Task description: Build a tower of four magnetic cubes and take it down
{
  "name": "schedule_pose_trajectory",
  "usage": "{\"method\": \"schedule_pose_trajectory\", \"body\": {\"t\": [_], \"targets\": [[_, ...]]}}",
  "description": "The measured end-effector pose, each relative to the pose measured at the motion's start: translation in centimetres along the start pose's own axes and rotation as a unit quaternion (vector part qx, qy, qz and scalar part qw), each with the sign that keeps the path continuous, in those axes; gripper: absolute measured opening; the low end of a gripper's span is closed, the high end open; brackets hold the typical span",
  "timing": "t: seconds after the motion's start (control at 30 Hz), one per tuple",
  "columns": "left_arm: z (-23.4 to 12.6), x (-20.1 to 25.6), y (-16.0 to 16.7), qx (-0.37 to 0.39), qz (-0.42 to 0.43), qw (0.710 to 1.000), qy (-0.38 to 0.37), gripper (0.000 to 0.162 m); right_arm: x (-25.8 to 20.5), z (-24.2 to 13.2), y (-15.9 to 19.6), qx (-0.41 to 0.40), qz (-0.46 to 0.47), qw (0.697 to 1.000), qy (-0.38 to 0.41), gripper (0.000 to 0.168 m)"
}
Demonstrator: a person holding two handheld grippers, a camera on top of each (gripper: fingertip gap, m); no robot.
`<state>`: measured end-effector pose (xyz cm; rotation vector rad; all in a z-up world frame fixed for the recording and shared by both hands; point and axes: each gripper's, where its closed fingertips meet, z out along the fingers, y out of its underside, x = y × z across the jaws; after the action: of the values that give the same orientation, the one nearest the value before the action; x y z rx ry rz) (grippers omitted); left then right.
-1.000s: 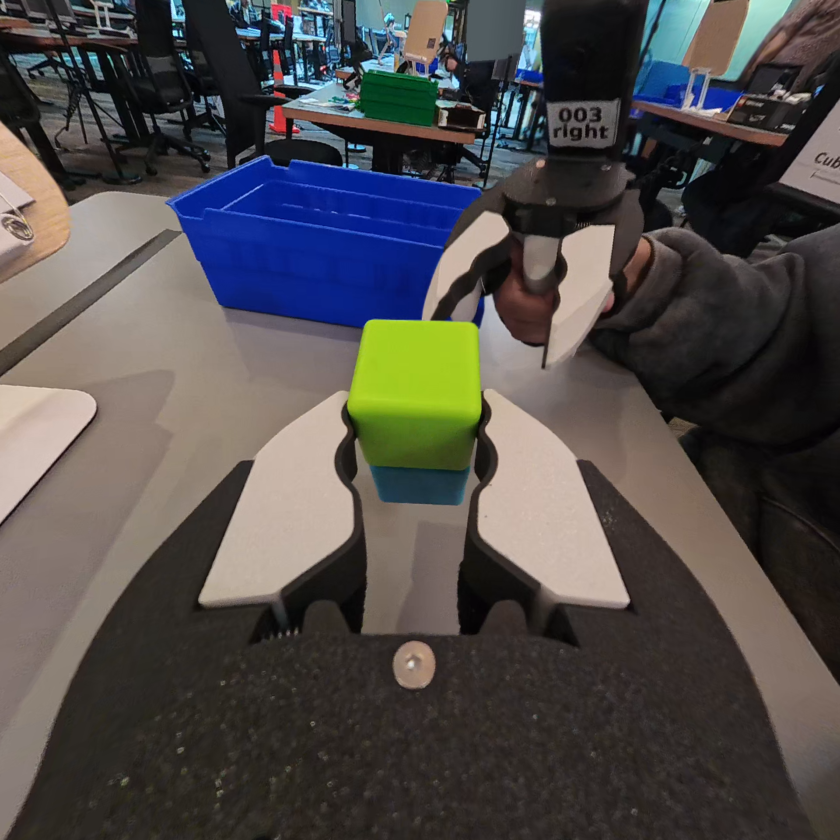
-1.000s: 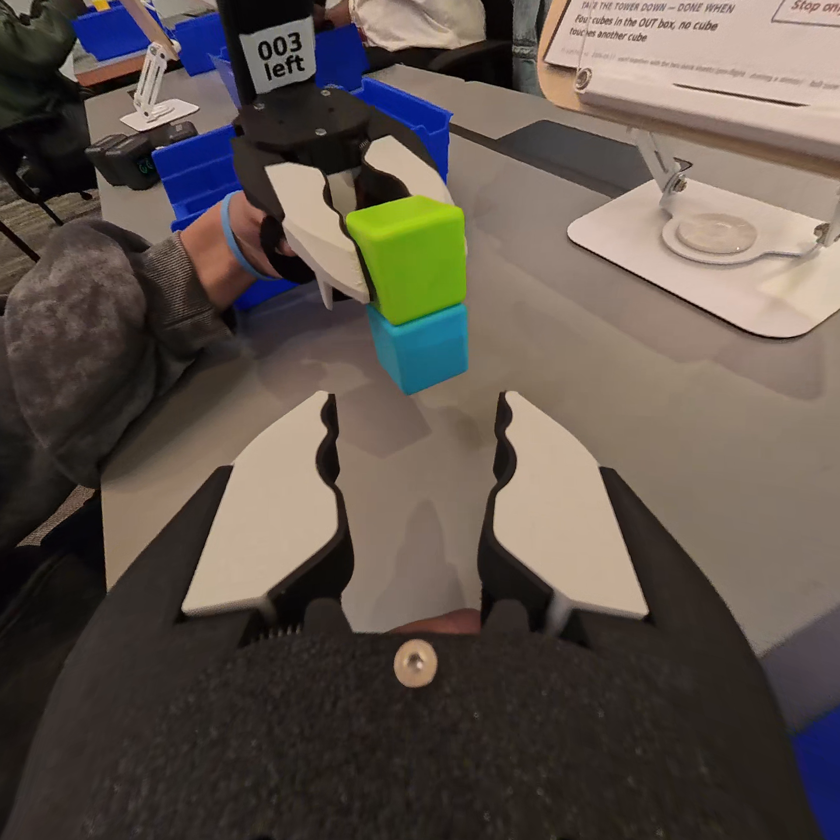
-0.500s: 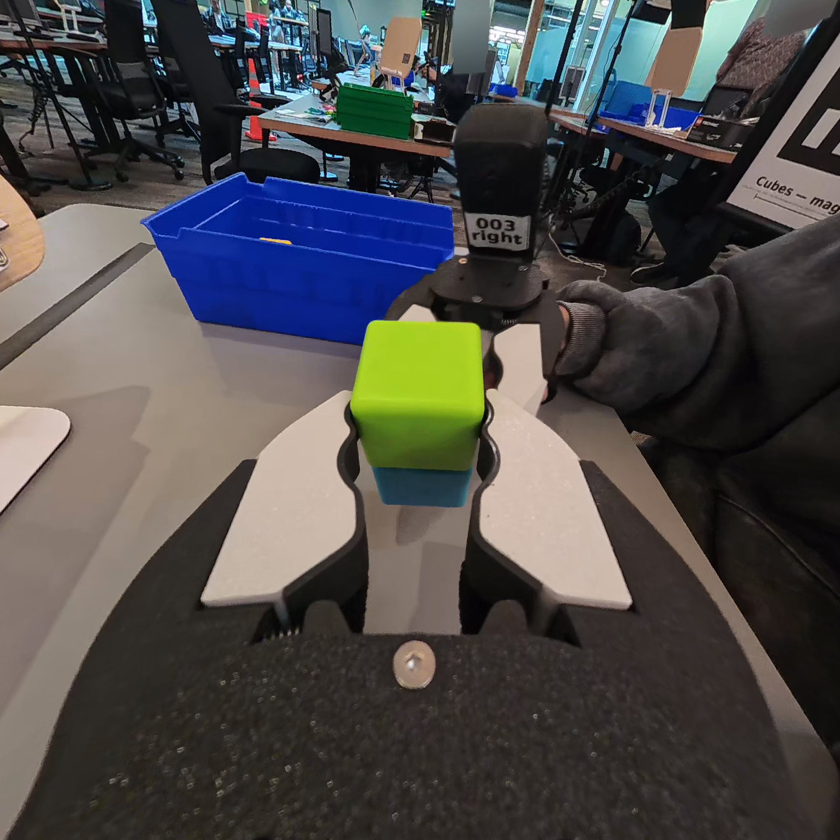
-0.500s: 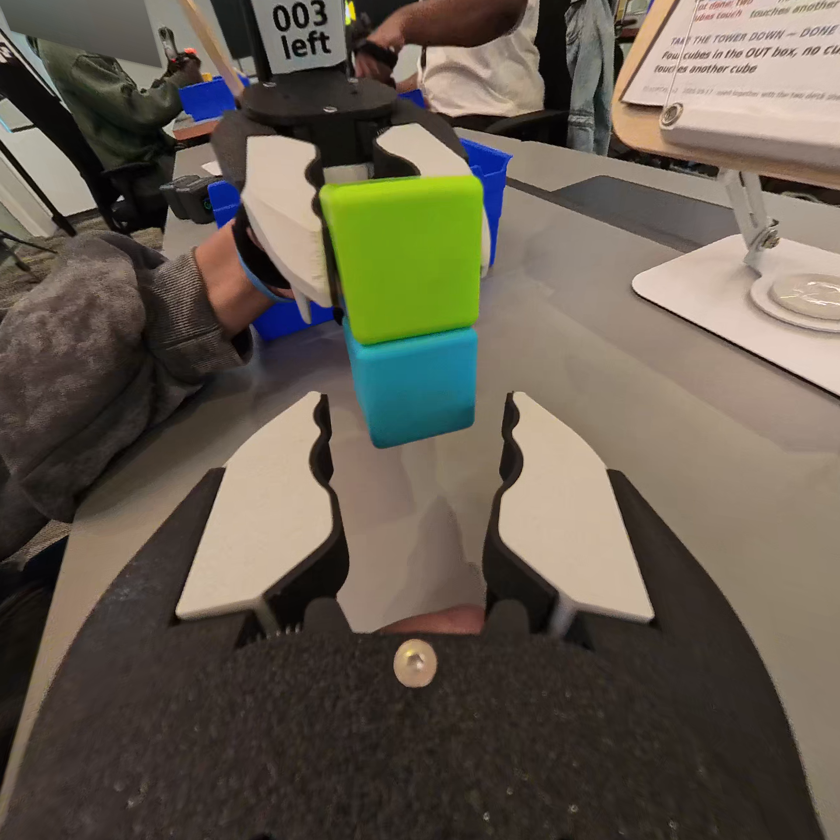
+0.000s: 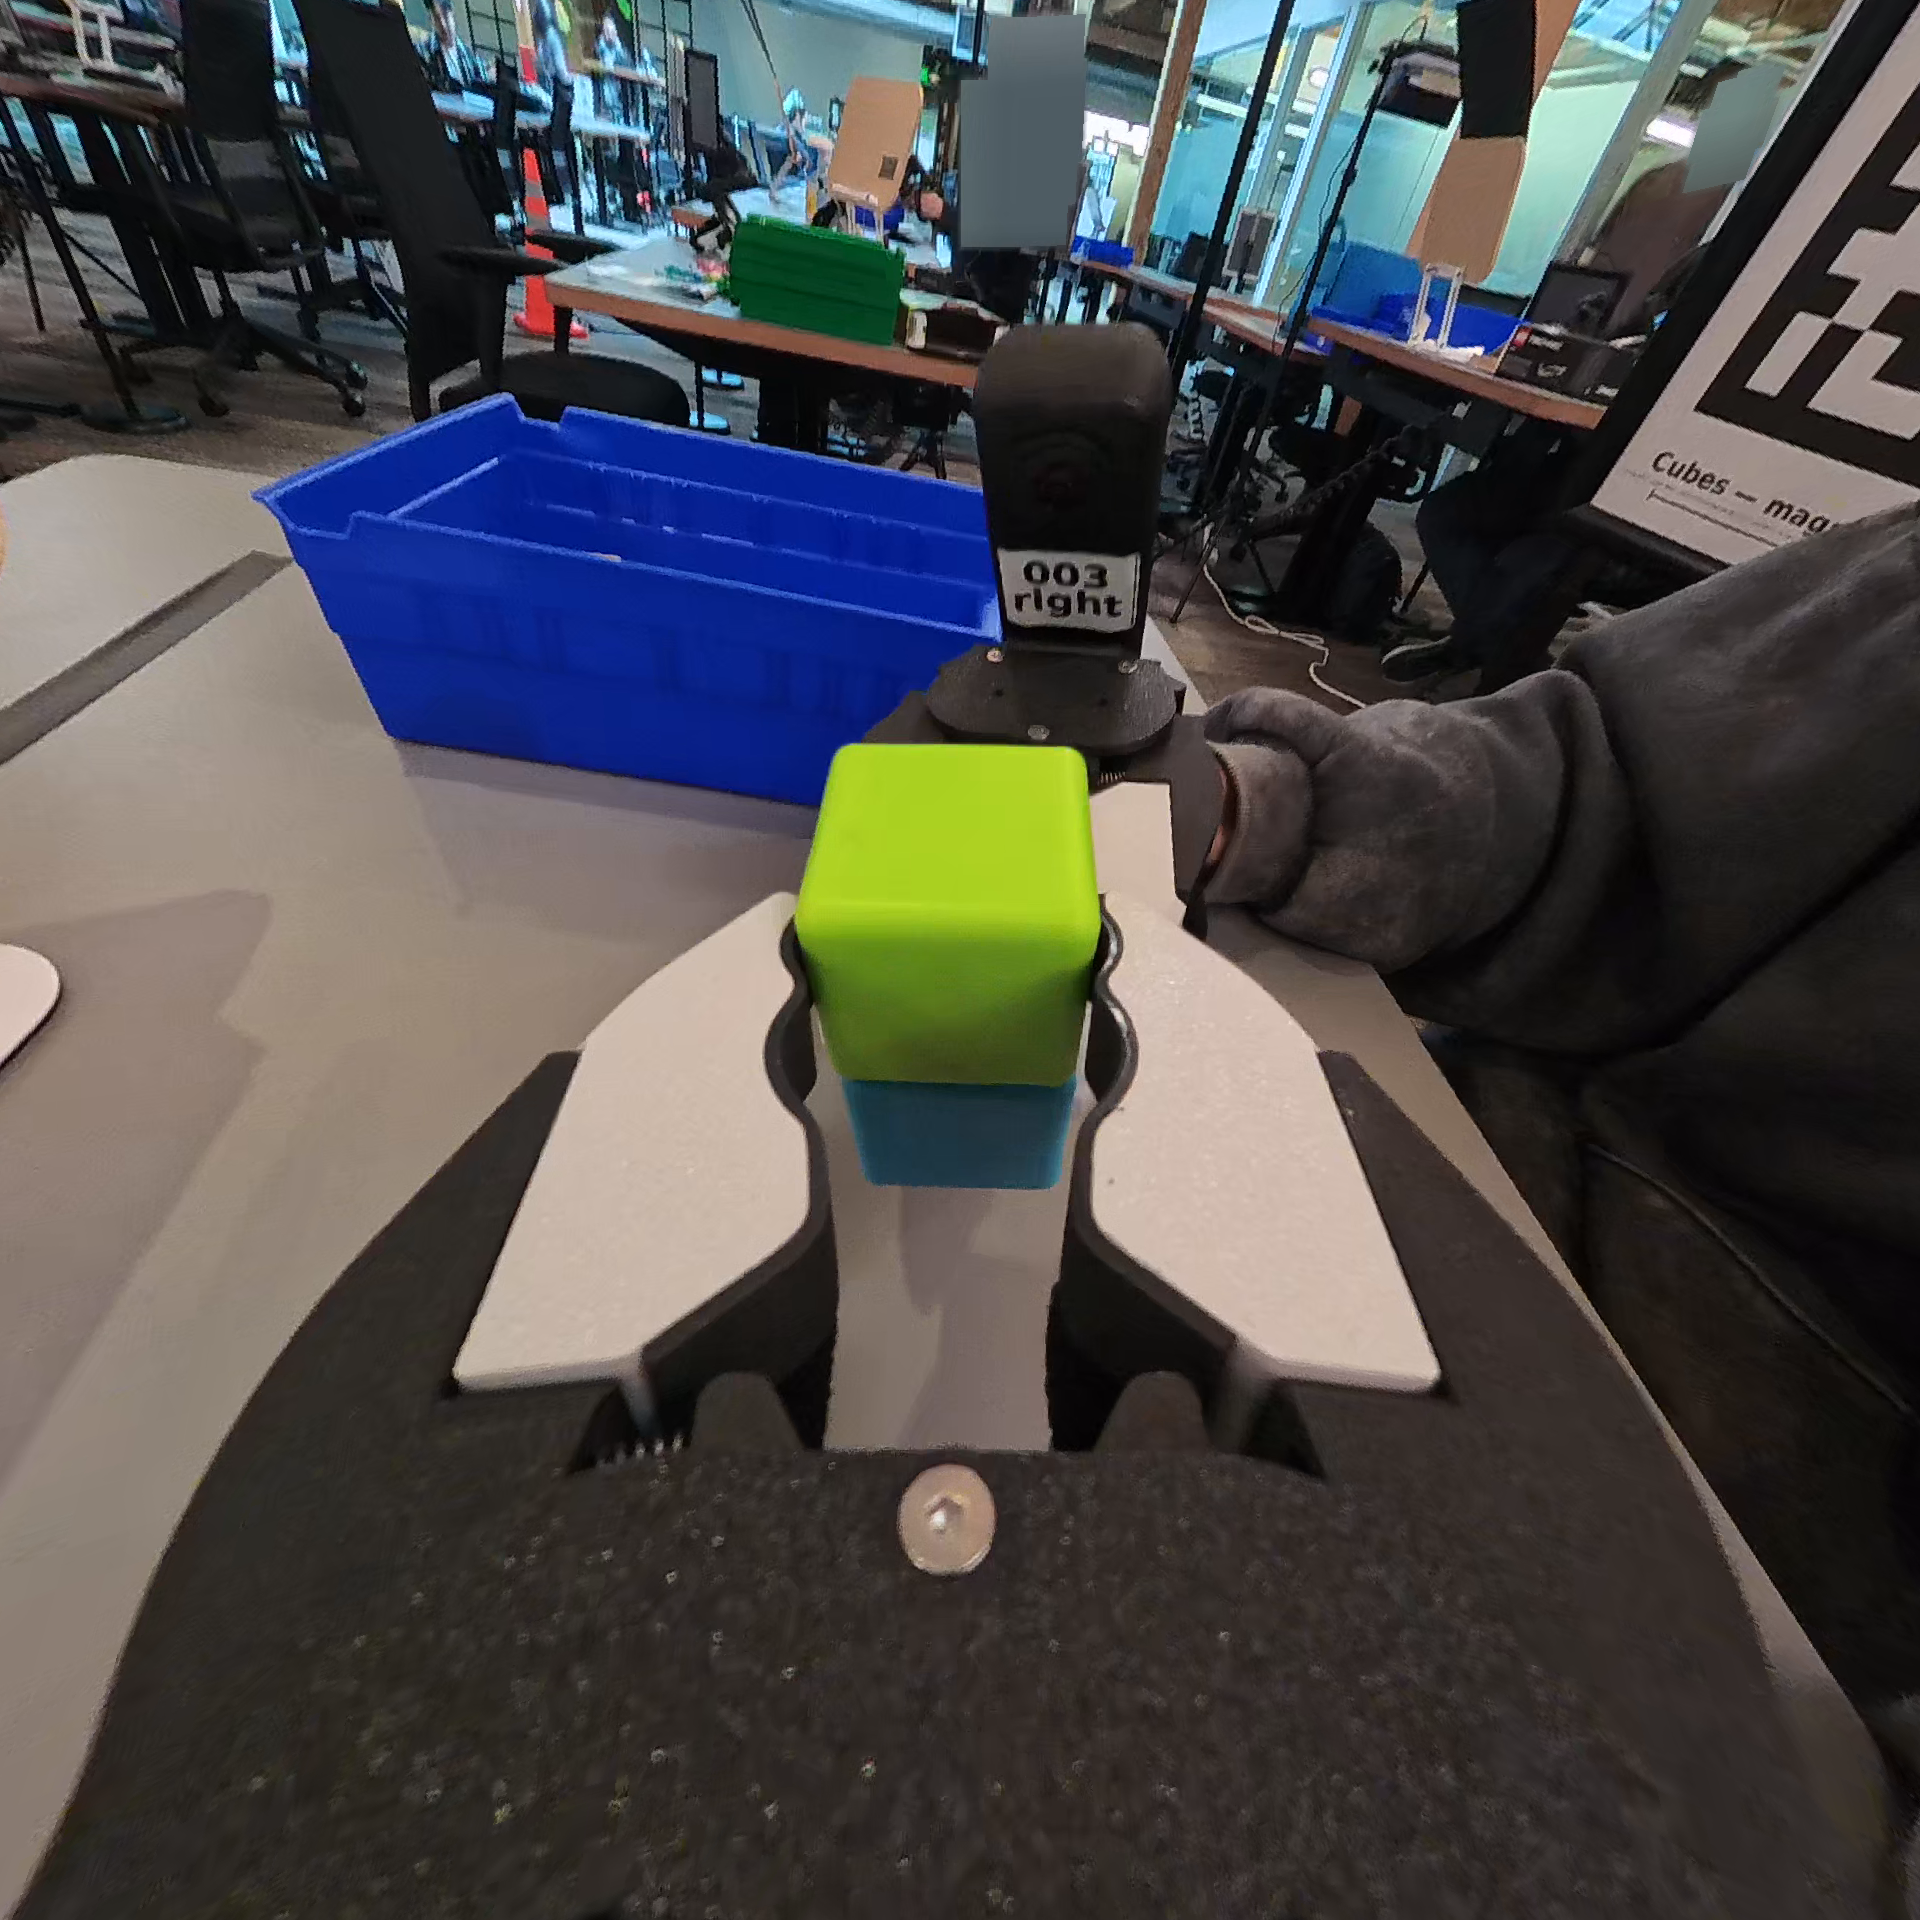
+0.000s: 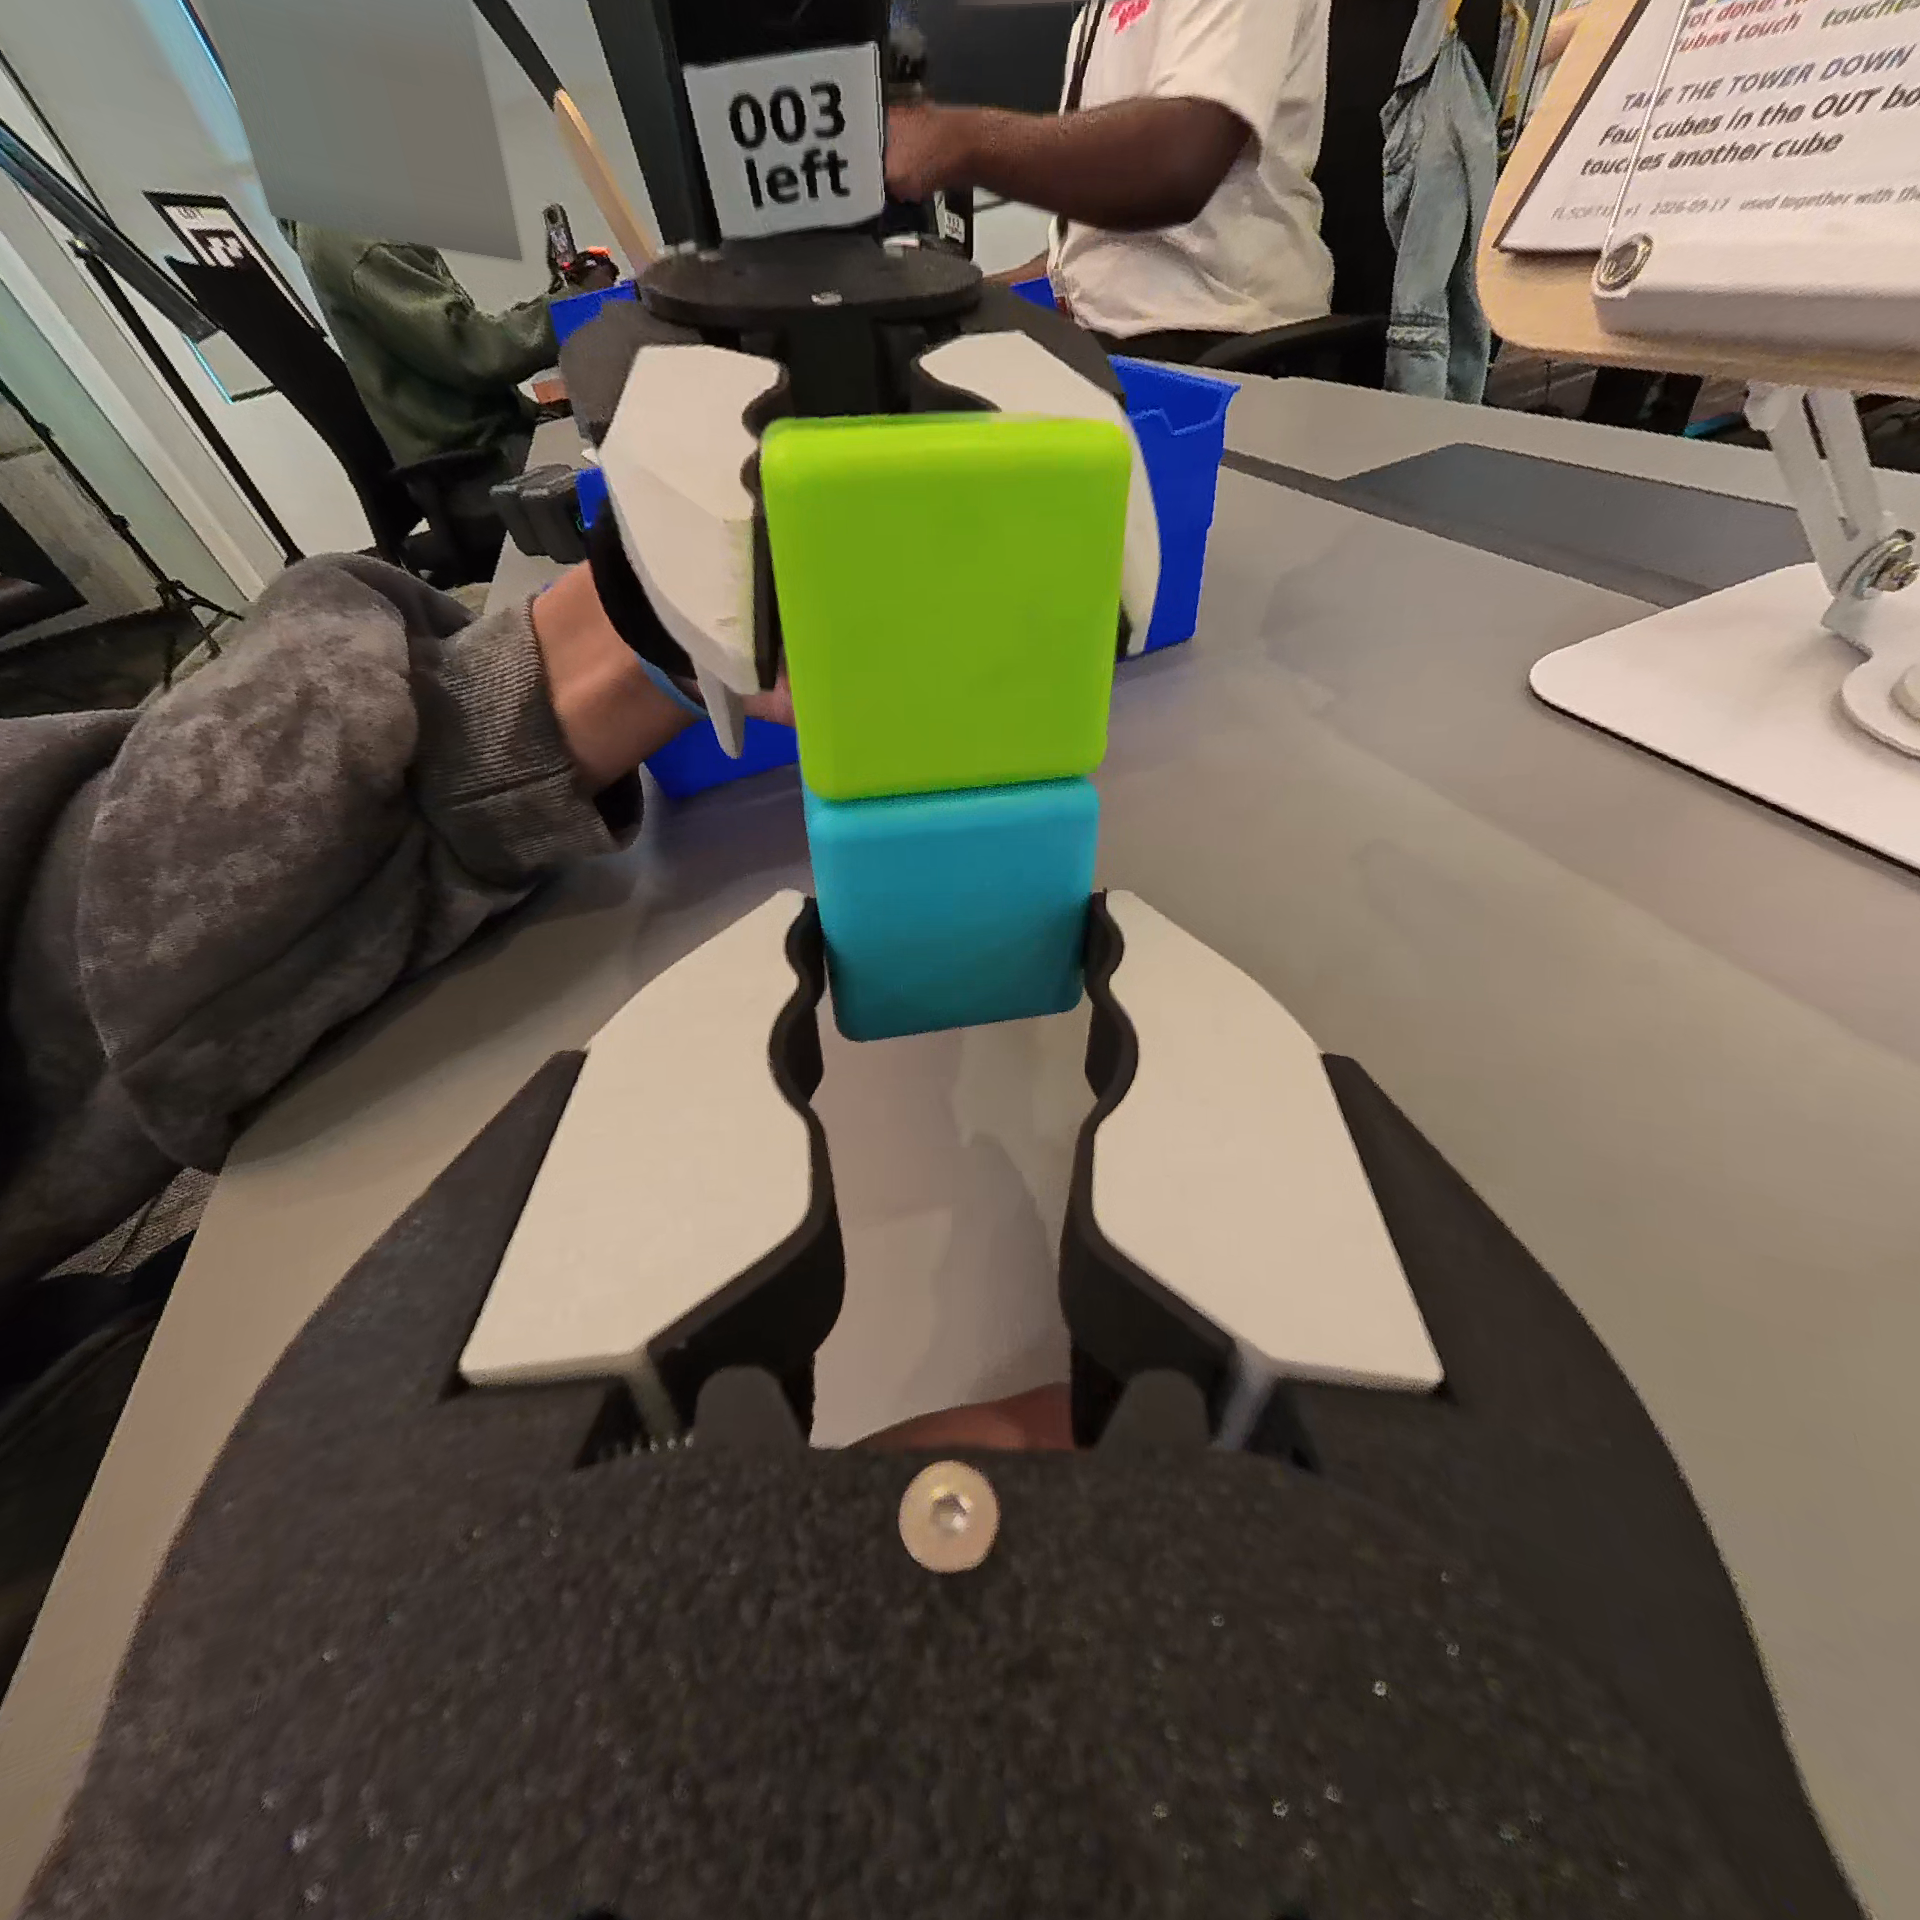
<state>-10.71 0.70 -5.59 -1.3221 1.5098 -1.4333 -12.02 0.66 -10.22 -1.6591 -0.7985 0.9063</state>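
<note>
Both sets of jaws are clamped on the same little stack: the left gripper (image 5: 948,966) pinches the lime green cube (image 5: 948,914) by its sides, and the right gripper (image 6: 954,961) has its tips pressed against the sides of the teal cube (image 6: 951,920) stuck underneath it. Centre of the frame in both views, held up off the grey table (image 5: 312,935).

Two cubes total, one green and one teal. Smooth matte plastic, rounded corners, flat faces flush against each other. The pair stands upright, long axis vertical, green on top.

Gripper fingers (image 6: 675,1122) are pale grey plates with wavy black inner edges on a rough black body.

One blue plastic bin (image 5: 644,623) with ribbed walls sits behind the stack in the upper left of the left wrist view. A grey fleecy sleeve (image 5: 1507,831) comes in from the right, and a white stand base (image 6: 1714,707) sits at the right edge of the right wrist view.
</note>
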Motion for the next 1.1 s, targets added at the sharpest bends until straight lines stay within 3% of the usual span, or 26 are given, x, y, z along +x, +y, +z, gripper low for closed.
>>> {"method": "schedule_pose_trajectory", "body": {"t": [0.1, 0.23, 0.67, 0.97, 1.1], "targets": [[0.2, 0.5, -0.6, 0.029, 0.011, 0.999, 0.009, 0.052, -0.5, -0.1, -0.3, 0.009, 0.009, 1.0, -0.018, 0.048], [0.3, 0.3, -0.5, 0.032, 0.015, 0.999, -0.009, 0.072, -0.3, -0.3, -0.5, 0.014, 0.022, 0.999, -0.025, 0.048], [0.6, -0.1, 0.5, 0.053, -0.037, 0.998, 0.015, 0.059, 0.1, -1.2, -2.5, 0.069, 0.042, 0.996, -0.025, 0.048], [1.1, 0.1, 0.6, 0.05, -0.027, 0.998, 0.027, 0.048, 0.2, -1.2, -2.5, 0.08, 0.033, 0.996, -0.011, 0.048], [-0.2, -0.4, -0.4, 0.079, -0.034, 0.996, 0.023, 0.048, -0.2, -2.2, -2.5, 0.093, 0.054, 0.994, -0.021, 0.057]]}}
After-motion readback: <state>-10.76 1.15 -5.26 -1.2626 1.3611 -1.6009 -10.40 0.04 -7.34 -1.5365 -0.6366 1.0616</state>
